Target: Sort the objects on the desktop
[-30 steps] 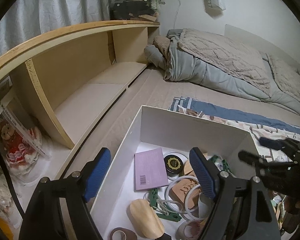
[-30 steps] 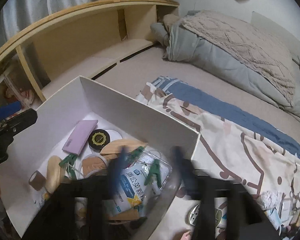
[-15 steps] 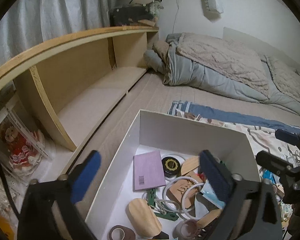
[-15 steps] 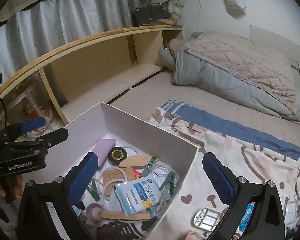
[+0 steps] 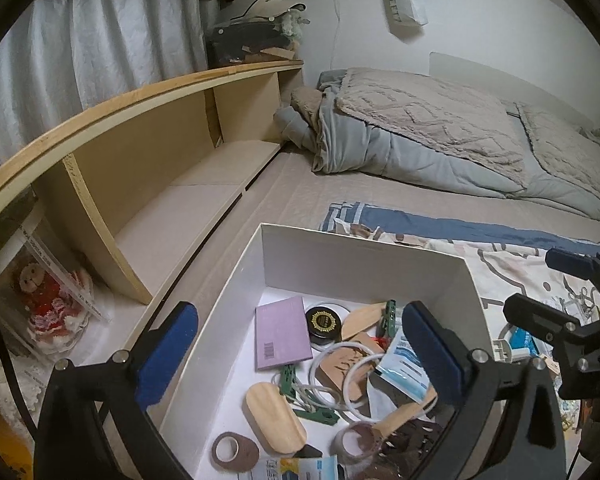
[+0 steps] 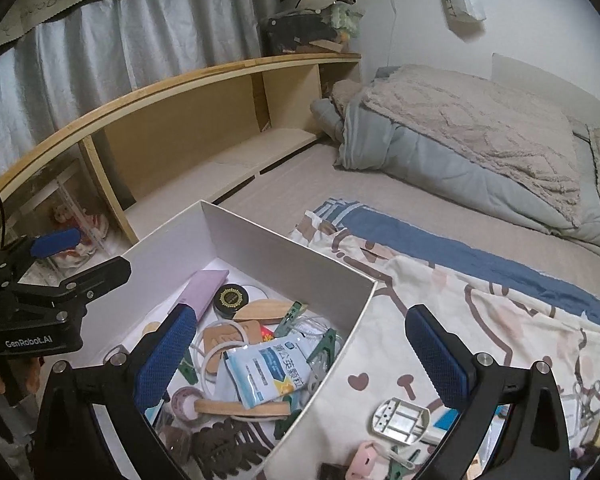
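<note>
A white cardboard box (image 5: 364,252) (image 6: 284,248) sits on the bed and holds many small things: a purple card (image 5: 282,338), a black round tin (image 5: 322,322), white rings (image 5: 340,372), wooden pieces, tape rolls and a blue-white sachet (image 6: 266,372). My left gripper (image 5: 300,356) is open and empty above the box. My right gripper (image 6: 300,356) is open and empty above the box's right wall. A grey metal bracket (image 6: 400,416) and a pink item (image 6: 364,456) lie on the patterned cloth (image 6: 440,292) beside the box.
A wooden shelf unit (image 5: 160,168) runs along the left, with a doll (image 5: 40,292) in its lower bay. A folded grey and beige blanket (image 5: 440,132) lies at the back of the bed. Curtains hang behind the shelf.
Both grippers have risen and pulled back from the box. The right gripper, blurred low over the sachet a second ago, now stands open and higher. The sachet lies in the box.
</note>
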Available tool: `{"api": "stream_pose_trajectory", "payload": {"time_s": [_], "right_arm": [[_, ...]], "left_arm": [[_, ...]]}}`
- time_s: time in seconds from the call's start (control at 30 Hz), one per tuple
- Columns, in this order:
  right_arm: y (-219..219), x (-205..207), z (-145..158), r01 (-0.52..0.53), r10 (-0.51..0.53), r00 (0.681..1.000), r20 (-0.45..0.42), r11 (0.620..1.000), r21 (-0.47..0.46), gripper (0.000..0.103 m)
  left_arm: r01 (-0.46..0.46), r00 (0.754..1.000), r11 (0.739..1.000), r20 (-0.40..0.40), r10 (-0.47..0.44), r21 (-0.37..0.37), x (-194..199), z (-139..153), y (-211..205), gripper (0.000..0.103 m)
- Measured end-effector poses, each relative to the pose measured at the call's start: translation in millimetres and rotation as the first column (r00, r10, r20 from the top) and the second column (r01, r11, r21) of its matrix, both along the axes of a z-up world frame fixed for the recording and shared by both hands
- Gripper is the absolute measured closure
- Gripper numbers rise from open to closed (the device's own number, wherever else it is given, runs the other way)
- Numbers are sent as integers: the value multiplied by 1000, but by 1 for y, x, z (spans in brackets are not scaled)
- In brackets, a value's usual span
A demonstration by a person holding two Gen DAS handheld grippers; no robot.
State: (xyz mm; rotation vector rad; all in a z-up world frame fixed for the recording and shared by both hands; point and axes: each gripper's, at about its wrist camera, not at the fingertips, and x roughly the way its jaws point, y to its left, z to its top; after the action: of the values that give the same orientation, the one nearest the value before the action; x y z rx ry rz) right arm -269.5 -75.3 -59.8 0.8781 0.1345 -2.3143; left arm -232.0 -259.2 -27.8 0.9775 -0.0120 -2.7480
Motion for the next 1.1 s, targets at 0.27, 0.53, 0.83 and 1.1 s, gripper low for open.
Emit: {"api": "stream_pose_trajectory", "payload": {"time_s": [0.27, 0.53, 0.83, 1.1], "right_arm": [[21, 16, 18, 10, -10, 1000, -28, 1000, -13, 0], [44, 40, 43, -1, 1, 998, -62, 1000, -2, 0], [81, 78, 65, -5, 6, 997, -78, 1000, 15, 0], [114, 110, 75, 3, -1, 997, -76, 1000, 24, 0]], "left_arm": [[13, 999, 1000, -36, -14, -24, 23, 31, 17, 0], [25, 997, 999, -78, -28, -42, 60, 58, 35, 0], [30, 993, 998, -116, -36, -52, 103, 82, 63, 0], [49, 991, 997, -121, -55, -53, 140, 87, 86, 0]]}}
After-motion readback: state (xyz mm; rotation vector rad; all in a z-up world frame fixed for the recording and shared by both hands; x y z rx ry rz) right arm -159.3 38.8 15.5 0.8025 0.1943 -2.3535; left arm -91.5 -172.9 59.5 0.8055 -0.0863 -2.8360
